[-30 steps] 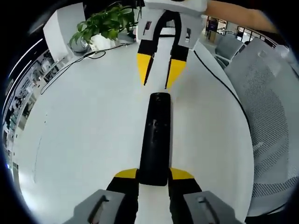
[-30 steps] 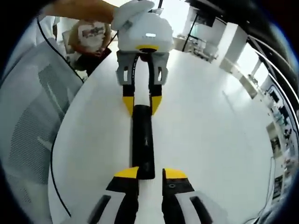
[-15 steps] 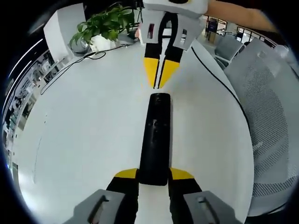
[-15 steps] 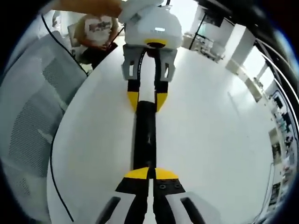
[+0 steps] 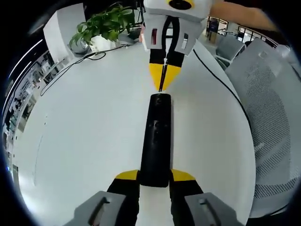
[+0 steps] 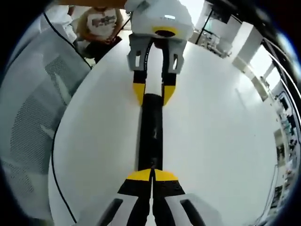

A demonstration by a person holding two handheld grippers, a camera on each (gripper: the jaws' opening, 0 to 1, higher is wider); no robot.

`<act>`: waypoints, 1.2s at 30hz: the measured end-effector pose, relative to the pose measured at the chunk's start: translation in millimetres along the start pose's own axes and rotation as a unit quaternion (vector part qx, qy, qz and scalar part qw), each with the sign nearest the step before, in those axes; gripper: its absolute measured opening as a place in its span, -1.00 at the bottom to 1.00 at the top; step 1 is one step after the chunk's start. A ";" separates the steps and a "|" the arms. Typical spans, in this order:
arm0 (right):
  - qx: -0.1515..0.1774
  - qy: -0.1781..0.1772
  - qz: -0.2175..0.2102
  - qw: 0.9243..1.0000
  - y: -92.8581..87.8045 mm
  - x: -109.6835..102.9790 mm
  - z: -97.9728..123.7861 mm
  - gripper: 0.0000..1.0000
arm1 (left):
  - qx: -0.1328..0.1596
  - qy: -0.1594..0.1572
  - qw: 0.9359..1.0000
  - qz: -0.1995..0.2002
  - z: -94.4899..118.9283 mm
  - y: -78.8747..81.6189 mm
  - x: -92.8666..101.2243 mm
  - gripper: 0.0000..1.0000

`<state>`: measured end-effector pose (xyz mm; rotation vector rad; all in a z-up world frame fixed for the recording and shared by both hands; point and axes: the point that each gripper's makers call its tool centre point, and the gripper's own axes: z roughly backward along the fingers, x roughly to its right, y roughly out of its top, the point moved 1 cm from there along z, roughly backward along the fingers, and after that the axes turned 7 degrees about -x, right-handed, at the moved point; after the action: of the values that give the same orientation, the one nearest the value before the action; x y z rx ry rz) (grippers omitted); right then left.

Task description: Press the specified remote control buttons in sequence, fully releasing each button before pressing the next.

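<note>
White and bare, the table (image 5: 84,122) carries a black remote control (image 5: 157,141) lying lengthwise between the two tools. One end sits clamped between the left gripper (image 5: 155,175) jaws, which hold it steady. The right gripper (image 6: 151,175) has its jaws pressed together on nothing, tips poised at the remote's far end, seemingly about to press; I judge the button sequence barely begun, if at all. The left gripper view adds a potted plant (image 5: 101,26) and a trailing cable (image 5: 221,84); the right gripper view adds a mesh chair (image 6: 33,117) and a seated person (image 6: 101,23).
</note>
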<state>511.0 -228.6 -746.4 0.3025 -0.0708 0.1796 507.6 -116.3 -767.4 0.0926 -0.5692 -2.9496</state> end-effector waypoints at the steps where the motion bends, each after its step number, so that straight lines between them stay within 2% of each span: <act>1: -0.006 0.004 -0.001 1.000 -1.2 -0.5 -0.3 -1.00 | -0.001 0.000 1.000 -0.001 0.0 0.1 0.1 -0.54; 12: -0.052 0.031 0.002 0.998 -1.5 1.0 -4.0 -1.00 | -0.005 -0.001 1.000 -0.003 0.4 0.5 0.0 -0.54; 19: -0.069 0.040 0.013 0.997 -3.0 3.9 -9.3 -1.00 | -0.006 0.000 1.000 -0.003 0.4 0.5 -0.5 -0.54; 36: -0.074 0.038 0.020 0.996 -3.6 3.0 -10.9 -1.00 | -0.008 0.000 1.000 -0.003 -0.3 0.5 -1.9 -0.54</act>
<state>515.0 -228.2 -757.5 0.1456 -0.0146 0.2249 509.6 -116.5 -767.5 0.0944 -0.5477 -2.9599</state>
